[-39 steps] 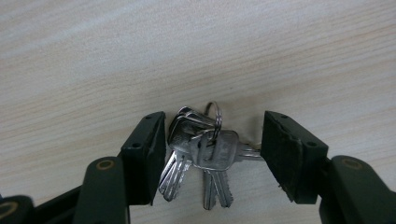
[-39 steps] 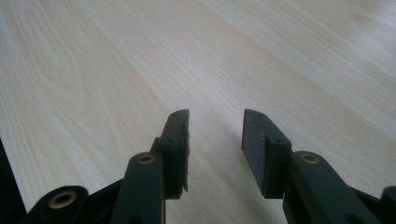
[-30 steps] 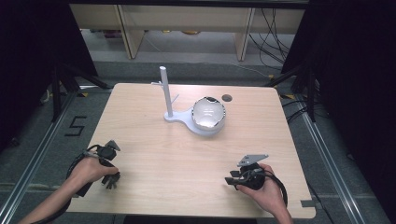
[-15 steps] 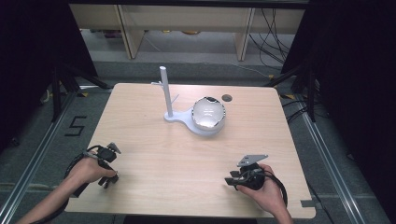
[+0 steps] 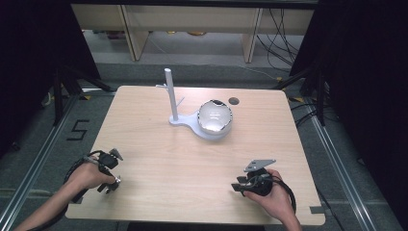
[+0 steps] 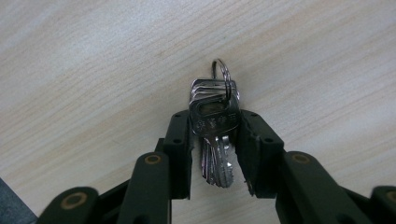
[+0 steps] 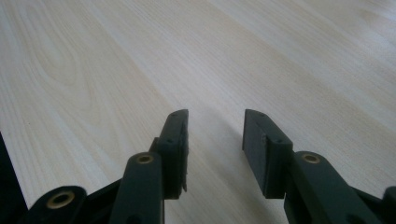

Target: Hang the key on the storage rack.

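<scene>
Black fingers point(image 6: 180, 144) of the left gripper point(image 6: 214, 140) are pinching a bunch of keys point(image 6: 215, 126) from both sides.

Sitting at about eight o'clock on the table point(image 5: 159, 173), the left gripper point(image 5: 109, 169) is pointing down at the wood, its jaws nearly closed on the keys, whose ring is poking out beyond the tips. Toward twelve o'clock a white stand point(image 5: 172, 103) is holding up a post, with a shiny round bowl point(image 5: 215, 117) resting on its base. At about four o'clock the right gripper point(image 5: 243, 183) is lying low over bare wood, its jaws point(image 7: 215, 135) parted and gripping nothing.
</scene>
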A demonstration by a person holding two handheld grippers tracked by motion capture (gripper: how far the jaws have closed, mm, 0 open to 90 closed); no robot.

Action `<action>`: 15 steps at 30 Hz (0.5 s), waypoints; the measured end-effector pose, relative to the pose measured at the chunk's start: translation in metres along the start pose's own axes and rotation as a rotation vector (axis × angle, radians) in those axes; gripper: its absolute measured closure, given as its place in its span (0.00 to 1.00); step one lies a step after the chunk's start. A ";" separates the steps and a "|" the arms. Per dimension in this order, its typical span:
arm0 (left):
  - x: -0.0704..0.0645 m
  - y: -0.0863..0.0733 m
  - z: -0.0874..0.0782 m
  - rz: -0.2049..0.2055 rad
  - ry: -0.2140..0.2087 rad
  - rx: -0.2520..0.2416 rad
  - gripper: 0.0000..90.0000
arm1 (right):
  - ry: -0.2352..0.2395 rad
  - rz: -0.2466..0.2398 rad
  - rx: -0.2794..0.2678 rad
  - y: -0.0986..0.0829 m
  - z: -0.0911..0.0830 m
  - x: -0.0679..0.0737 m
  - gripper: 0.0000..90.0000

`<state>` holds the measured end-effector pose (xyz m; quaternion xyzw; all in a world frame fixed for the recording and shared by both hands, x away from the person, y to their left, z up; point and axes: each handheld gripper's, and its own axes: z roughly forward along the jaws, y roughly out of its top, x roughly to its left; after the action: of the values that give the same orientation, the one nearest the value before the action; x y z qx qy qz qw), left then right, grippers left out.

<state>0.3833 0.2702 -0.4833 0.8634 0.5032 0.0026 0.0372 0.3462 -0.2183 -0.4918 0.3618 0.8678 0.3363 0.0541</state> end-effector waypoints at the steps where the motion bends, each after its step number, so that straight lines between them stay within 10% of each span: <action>1: 0.000 0.000 0.000 0.000 0.000 0.000 0.74 | 0.000 0.000 0.000 0.000 0.000 0.000 0.68; 15: 0.004 0.004 0.000 0.017 -0.014 0.014 0.65 | -0.003 0.012 -0.006 -0.001 0.002 0.000 0.68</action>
<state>0.3893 0.2718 -0.4832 0.8678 0.4956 -0.0067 0.0350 0.3461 -0.2175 -0.4935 0.3674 0.8645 0.3387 0.0544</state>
